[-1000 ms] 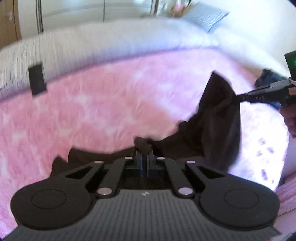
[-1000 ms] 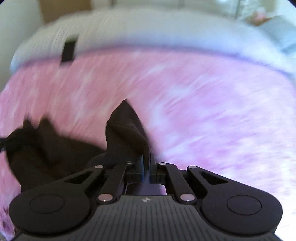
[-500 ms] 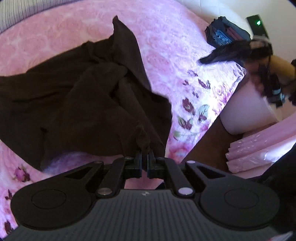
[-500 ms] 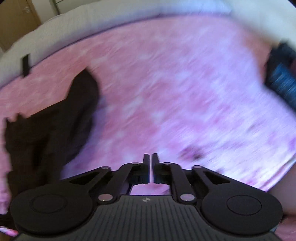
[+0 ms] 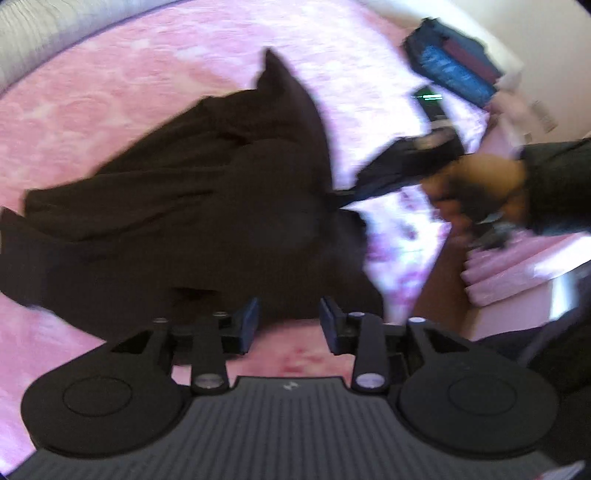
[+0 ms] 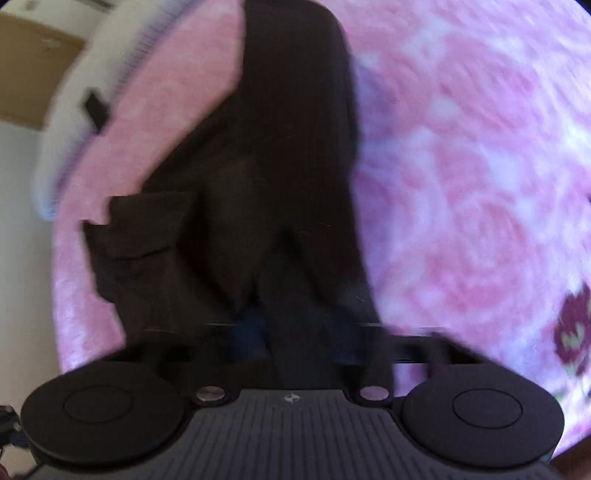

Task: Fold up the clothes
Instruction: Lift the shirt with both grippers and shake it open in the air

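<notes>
A dark brown garment (image 5: 192,206) lies crumpled on the pink floral blanket (image 5: 122,81). My left gripper (image 5: 289,325) is open and empty at the garment's near edge. My right gripper shows in the left wrist view (image 5: 343,195), its tips at the garment's right edge. In the right wrist view the garment (image 6: 280,177) covers the right gripper's fingers, which are blurred, so I cannot tell how they stand.
A folded blue garment (image 5: 450,66) lies at the bed's far right corner. The grey striped cover (image 5: 55,33) runs along the far edge. The bed's near right edge drops to a brown floor (image 5: 443,288). A small black tag (image 6: 96,107) sits on the cover.
My left gripper has opened and let go of the garment, which now lies on the blanket. My right gripper, free half a second ago, has come back to the garment's right edge.
</notes>
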### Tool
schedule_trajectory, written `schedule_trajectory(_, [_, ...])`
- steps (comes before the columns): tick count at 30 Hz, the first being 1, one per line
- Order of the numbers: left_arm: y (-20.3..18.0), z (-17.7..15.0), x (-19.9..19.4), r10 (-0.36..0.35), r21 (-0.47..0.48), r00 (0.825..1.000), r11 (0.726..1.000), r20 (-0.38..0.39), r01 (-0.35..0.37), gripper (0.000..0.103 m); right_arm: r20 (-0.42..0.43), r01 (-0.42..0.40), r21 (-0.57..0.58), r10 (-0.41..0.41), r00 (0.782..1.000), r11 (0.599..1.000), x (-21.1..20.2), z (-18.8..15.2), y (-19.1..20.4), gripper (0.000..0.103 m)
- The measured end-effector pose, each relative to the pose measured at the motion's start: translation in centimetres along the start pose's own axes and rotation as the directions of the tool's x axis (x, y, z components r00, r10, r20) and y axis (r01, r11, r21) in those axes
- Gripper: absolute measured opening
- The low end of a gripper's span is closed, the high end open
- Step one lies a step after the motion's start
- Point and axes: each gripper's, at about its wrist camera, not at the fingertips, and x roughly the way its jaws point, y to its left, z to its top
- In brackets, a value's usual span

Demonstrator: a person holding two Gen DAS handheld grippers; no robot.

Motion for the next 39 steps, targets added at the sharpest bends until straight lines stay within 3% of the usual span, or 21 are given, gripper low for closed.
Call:
schedule_trajectory(1, [1.5, 0.3, 0.3, 0.027, 0.017, 1.000, 0.999, -0.003, -0.027, 0.039, 0.000, 0.029, 0.000, -0.029, 1.000, 1.000, -0.3, 0.2, -0.2, 0.000])
schedule_trajectory(3, [4.0, 1.4, 1.3, 0.067, 0.049, 0.998, 0.997, -0.002, -0.067, 0.041, 0.015, 0.087, -0.060, -0.087, 0.996, 0.994, -1.6, 0.4, -0.6, 0.000])
schedule_trajectory(5, [6.3, 3.2, 2.9, 0.101, 0.086, 0.995, 0.991, 0.013, -0.101, 0.045, 0.060, 0.218, -0.122, -0.212, 0.976, 0.968, -3.3, 0.3, -1.3, 0.000])
schedule_trajectory(8, [8.2, 6.6, 6.2, 0.117, 0.180, 0.993, 0.976, 0.031, -0.121, 0.046, 0.098, 0.289, -0.029, -0.285, 0.953, 0.957, -5.8, 0.3, -4.5, 0.000])
schedule_trajectory(11, [7.4, 11.1, 10.1, 0.109, 0.350, 0.992, 0.928, 0.066, -0.125, 0.057, 0.128, 0.272, 0.041, -0.275, 0.953, 0.962, -7.5, -0.9, -6.3, 0.013])
schedule_trajectory(12, [6.7, 12.4, 11.4, 0.098, 0.402, 0.992, 0.908, 0.078, -0.121, 0.066, 0.136, 0.263, 0.054, -0.268, 0.954, 0.963, -7.7, -1.5, -6.4, 0.022])
schedule_trajectory(13, [6.0, 14.0, 12.8, 0.072, 0.468, 0.993, 0.877, 0.091, -0.107, 0.071, 0.140, 0.244, 0.069, -0.252, 0.958, 0.967, -7.6, -2.3, -6.4, 0.038])
schedule_trajectory(16, [3.3, 18.3, 16.9, 0.012, 0.623, 0.995, 0.779, 0.103, -0.074, 0.078, 0.139, 0.146, 0.119, -0.162, 0.977, 0.982, -6.7, -5.0, -5.6, 0.061])
schedule_trajectory(18, [1.8, 20.6, 19.5, -0.027, 0.714, 0.994, 0.698, 0.102, -0.054, 0.078, 0.123, 0.088, 0.132, -0.105, 0.987, 0.987, -5.7, -6.7, -4.9, 0.064])
schedule_trajectory(22, [-0.9, 24.1, 25.2, -0.057, 0.883, 0.989, 0.459, 0.138, -0.097, 0.080, 0.124, 0.029, 0.088, -0.039, 0.992, 0.996, -2.3, -8.7, -3.6, 0.071])
schedule_trajectory(24, [-1.8, 24.7, 27.2, -0.103, 0.936, 0.989, 0.347, 0.102, -0.061, 0.083, 0.136, 0.024, 0.065, -0.032, 0.990, 0.998, -0.5, -9.0, -3.6, 0.071])
schedule_trajectory(25, [-2.3, 25.0, 28.2, -0.124, 0.955, 0.989, 0.296, 0.074, -0.034, 0.078, 0.149, 0.021, 0.061, -0.030, 0.988, 0.998, 0.1, -8.9, -3.7, 0.072])
schedule_trajectory(26, [-2.6, 25.3, 29.1, -0.143, 0.959, 0.990, 0.282, 0.003, 0.037, 0.069, 0.175, 0.008, 0.066, -0.020, 0.984, 0.998, 0.6, -8.9, -3.9, 0.073])
schedule_trajectory(27, [-3.0, 25.8, 29.9, -0.152, 0.949, 0.986, 0.294, -0.074, 0.117, 0.041, 0.205, -0.015, 0.081, -0.002, 0.979, 0.997, 0.9, -8.8, -4.2, 0.073])
schedule_trajectory(28, [-3.3, 26.3, 30.4, -0.159, 0.927, 0.977, 0.326, -0.143, 0.188, 0.030, 0.230, -0.044, 0.107, 0.019, 0.973, 0.993, 1.2, -8.8, -4.4, 0.075])
schedule_trajectory(29, [-3.4, 26.7, 30.3, -0.155, 0.907, 0.975, 0.368, -0.158, 0.205, 0.027, 0.244, -0.068, 0.140, 0.032, 0.969, 0.988, 1.4, -8.8, -4.6, 0.074])
schedule_trajectory(30, [-3.3, 27.0, 30.0, -0.151, 0.892, 0.976, 0.402, -0.156, 0.205, 0.018, 0.248, -0.073, 0.175, 0.028, 0.968, 0.982, 1.4, -8.7, -5.0, 0.056])
schedule_trajectory(31, [-3.0, 27.2, 29.2, -0.153, 0.872, 0.978, 0.450, -0.140, 0.195, 0.013, 0.242, -0.065, 0.214, 0.011, 0.970, 0.975, 1.4, -8.7, -5.4, 0.027])
schedule_trajectory(33, [-2.3, 27.2, 26.9, -0.156, 0.839, 0.984, 0.522, -0.084, 0.154, 0.011, 0.213, -0.097, 0.260, 0.041, 0.976, 0.961, 0.9, -8.5, -6.1, 0.010])
schedule_trajectory(36, [-1.0, 27.4, 22.3, -0.140, 0.769, 0.990, 0.635, 0.022, 0.073, 0.010, 0.192, -0.022, 0.149, -0.007, 0.981, 0.989, -1.3, -7.6, -4.5, 0.007])
schedule_trajectory(39, [0.9, 27.5, 16.1, -0.074, 0.660, 0.986, 0.750, 0.147, -0.042, 0.009, 0.265, 0.051, 0.034, -0.059, 0.963, 0.998, -6.2, -6.1, -3.1, 0.006])
